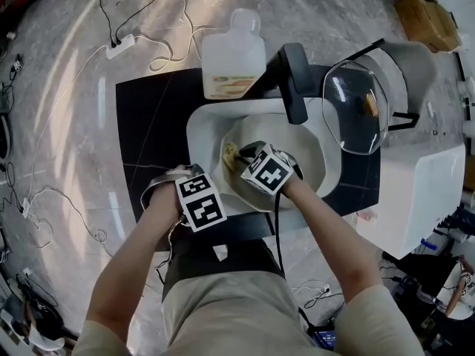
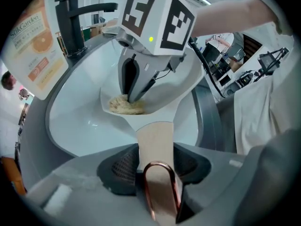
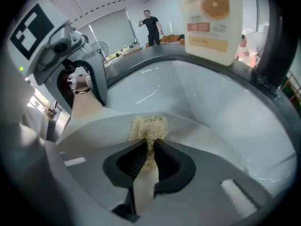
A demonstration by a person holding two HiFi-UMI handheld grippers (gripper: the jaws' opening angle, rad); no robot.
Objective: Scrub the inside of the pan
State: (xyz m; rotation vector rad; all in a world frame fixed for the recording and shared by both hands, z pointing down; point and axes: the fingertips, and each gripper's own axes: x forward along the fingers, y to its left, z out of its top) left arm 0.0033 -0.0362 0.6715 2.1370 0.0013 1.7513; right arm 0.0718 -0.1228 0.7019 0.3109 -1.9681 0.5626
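A white pan [image 1: 312, 162] lies in the white sink [image 1: 199, 128]. Its beige handle [image 2: 155, 142], which ends in a copper loop [image 2: 162, 192], runs between the jaws of my left gripper [image 2: 156, 166], which is shut on it. In the head view the left gripper [image 1: 199, 199] is at the sink's near left rim. My right gripper [image 3: 149, 157] is shut on a yellowish scrub sponge [image 3: 148, 128] and presses it onto the pan's inner floor [image 3: 94, 131]. From the left gripper view the sponge [image 2: 126, 105] sits under the right gripper [image 2: 131, 95], inside the pan [image 2: 188, 84].
A black faucet [image 1: 293, 80] arches over the sink's far side. A detergent bottle [image 1: 234, 58] stands behind the sink. A glass lid [image 1: 356, 106] rests on a grey stand at the right. Cables lie on the floor to the left.
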